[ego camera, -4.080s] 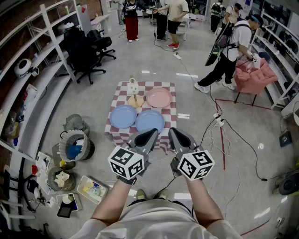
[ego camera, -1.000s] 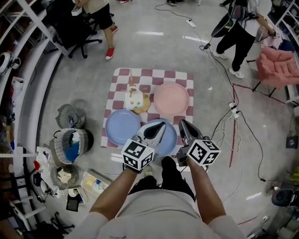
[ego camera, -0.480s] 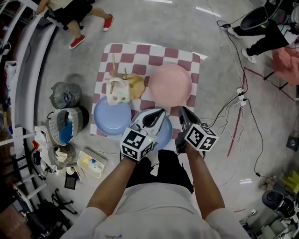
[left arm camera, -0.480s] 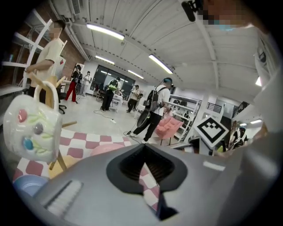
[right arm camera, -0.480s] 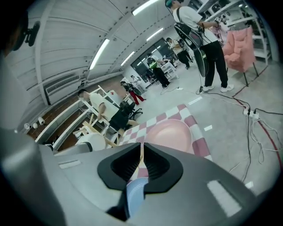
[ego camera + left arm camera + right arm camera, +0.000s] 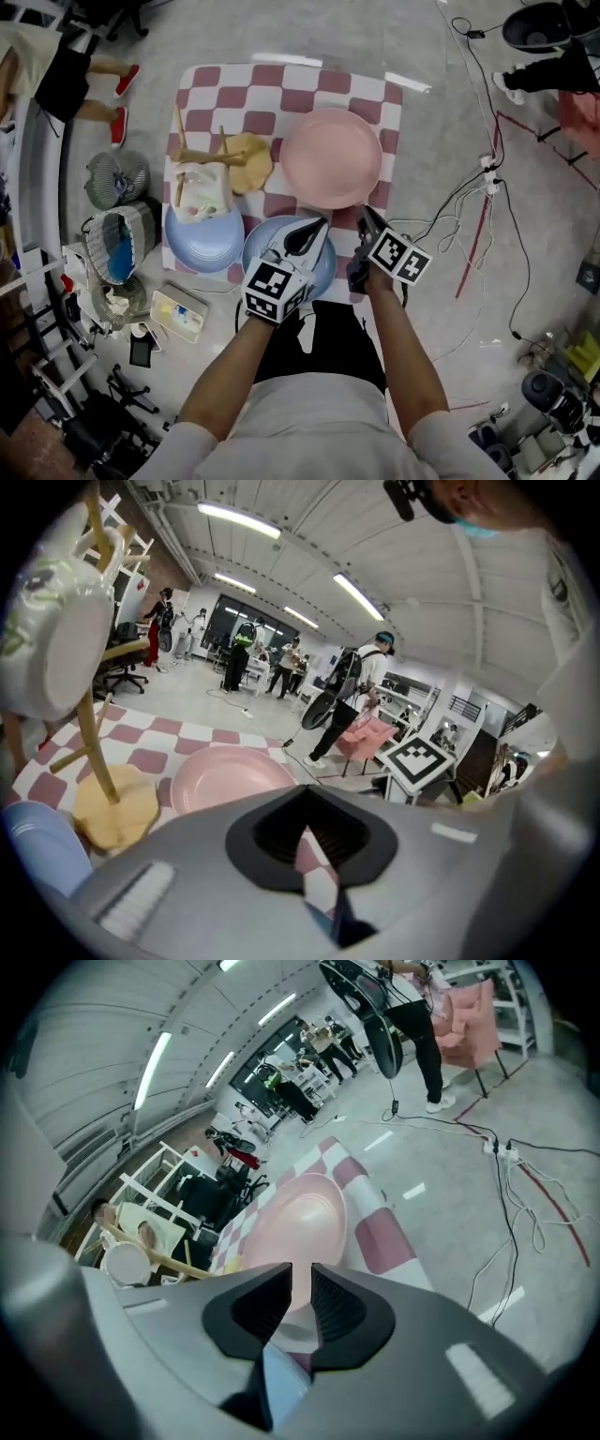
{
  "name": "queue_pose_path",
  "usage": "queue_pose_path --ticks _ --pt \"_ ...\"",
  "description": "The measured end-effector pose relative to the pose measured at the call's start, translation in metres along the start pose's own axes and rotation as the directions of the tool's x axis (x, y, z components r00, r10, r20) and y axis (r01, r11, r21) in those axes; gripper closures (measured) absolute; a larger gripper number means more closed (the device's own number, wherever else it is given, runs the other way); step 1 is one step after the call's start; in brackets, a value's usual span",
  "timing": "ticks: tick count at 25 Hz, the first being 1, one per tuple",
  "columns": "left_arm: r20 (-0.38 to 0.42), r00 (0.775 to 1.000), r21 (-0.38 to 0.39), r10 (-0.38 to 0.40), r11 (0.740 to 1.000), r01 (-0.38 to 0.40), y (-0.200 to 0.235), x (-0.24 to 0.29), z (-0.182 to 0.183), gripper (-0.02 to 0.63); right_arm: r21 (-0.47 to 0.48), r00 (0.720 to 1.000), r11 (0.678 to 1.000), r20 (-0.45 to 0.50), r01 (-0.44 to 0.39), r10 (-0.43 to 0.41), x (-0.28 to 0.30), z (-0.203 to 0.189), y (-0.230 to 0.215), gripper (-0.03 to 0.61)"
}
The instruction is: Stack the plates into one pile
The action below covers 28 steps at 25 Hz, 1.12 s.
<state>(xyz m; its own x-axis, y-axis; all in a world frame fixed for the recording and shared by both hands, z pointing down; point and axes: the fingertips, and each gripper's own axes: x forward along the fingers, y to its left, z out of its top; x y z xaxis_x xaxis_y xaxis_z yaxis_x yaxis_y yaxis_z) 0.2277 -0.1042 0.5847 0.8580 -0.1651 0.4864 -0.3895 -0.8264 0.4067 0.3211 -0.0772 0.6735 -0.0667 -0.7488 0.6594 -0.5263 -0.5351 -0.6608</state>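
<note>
A pink plate (image 6: 330,157) lies at the far right of the checked cloth (image 6: 309,84). Two blue plates lie at the near edge: one on the left (image 6: 204,242), one in the middle (image 6: 281,251). My left gripper (image 6: 314,227) hangs shut and empty over the middle blue plate. My right gripper (image 6: 364,216) is shut and empty just off the pink plate's near rim. In the left gripper view the pink plate (image 6: 230,775) sits beyond the left gripper (image 6: 309,841). The right gripper (image 6: 302,1293) points at the pink plate (image 6: 300,1222).
A wooden rack (image 6: 220,155) holding a white dish (image 6: 199,187) stands on the cloth's left side, close to the left blue plate. Baskets (image 6: 120,255) and a small tray (image 6: 178,314) crowd the floor at left. Cables (image 6: 469,216) run at right. A person's legs (image 6: 94,80) are at far left.
Both grippers have come down toward the cloth's near edge. The cloth and plates now fill more of the head view. The person with red shoes has shifted to the left edge.
</note>
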Motion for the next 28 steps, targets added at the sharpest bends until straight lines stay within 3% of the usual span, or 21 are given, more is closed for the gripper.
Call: queue_pose_path --ticks 8,14,24,28 --pt "-0.038 0.999 -0.014 0.013 1.0 -0.014 0.005 0.014 -0.02 0.607 0.115 0.997 0.991 -0.051 0.067 -0.061 0.035 -0.001 -0.039 0.502" --pt "-0.053 0.998 -0.029 0.027 0.999 -0.028 0.012 0.009 -0.028 0.607 0.185 0.994 0.98 -0.089 0.073 -0.057 0.059 -0.006 -0.044 0.503" --pt "-0.041 0.999 -0.049 0.029 0.998 -0.031 0.015 0.001 -0.029 0.607 0.354 0.995 0.931 -0.081 0.086 -0.062 0.066 -0.01 -0.049 0.535" --pt "-0.032 0.999 -0.044 0.024 0.999 -0.025 0.013 -0.003 -0.028 0.607 0.331 0.995 0.94 -0.065 0.087 -0.069 0.057 -0.002 -0.048 0.545"
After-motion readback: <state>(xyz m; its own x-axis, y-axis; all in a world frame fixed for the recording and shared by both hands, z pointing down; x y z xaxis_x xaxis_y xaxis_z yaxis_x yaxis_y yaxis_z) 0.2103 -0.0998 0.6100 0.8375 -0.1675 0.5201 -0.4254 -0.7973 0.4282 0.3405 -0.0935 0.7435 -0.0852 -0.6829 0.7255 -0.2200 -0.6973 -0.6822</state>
